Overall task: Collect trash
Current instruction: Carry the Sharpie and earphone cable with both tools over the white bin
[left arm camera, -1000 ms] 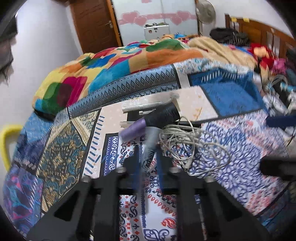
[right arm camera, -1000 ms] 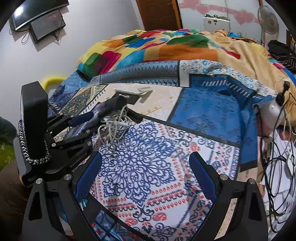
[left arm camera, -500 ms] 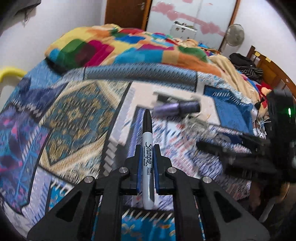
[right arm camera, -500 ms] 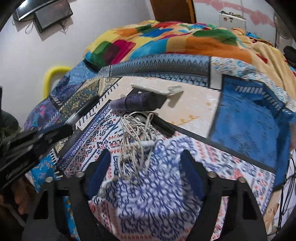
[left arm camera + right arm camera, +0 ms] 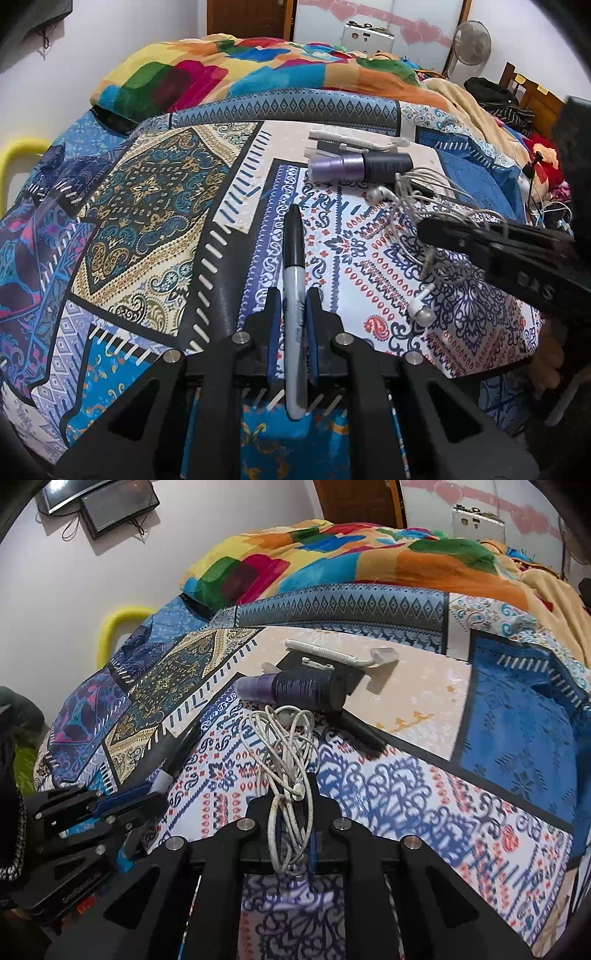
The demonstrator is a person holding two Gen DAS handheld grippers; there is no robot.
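Left gripper [image 5: 291, 325] was clamped on the marker [image 5: 294, 280], jaws pinching the barrel near mid-length, cap end pointing to 12 o'clock out over the bedspread [image 5: 147, 206]. Grip looked centred, but the barrel is round and smooth, so a fast swing could let it rotate or slide out.

Right gripper [image 5: 293, 812] was closed onto the earphone cable [image 5: 284, 746]. It held only a few strands of the tangle; the rest of the loops trailed toward 12 o'clock, lying on the bed right against the purple bottle [image 5: 295, 690]. In the left view 1 earbud [image 5: 419, 310] hung loose at about 4 o'clock of the marker tip.

Risks as I judged them:
- Lifting the cable could drag loops across the bottle and roll it, or snag the black pen [image 5: 360, 729] lying under the tangle at 2 o'clock.
- A partial pinch means strands could slip free and leave half the bundle behind.
- Loose earbuds could swing and catch the left gripper, which sat close at 9 o'clock in the right view.

Razor [image 5: 340, 655] sat at 12 o'clock beyond the bottle, uncollected. No bin was visible in either view, so the drop point was unknown.
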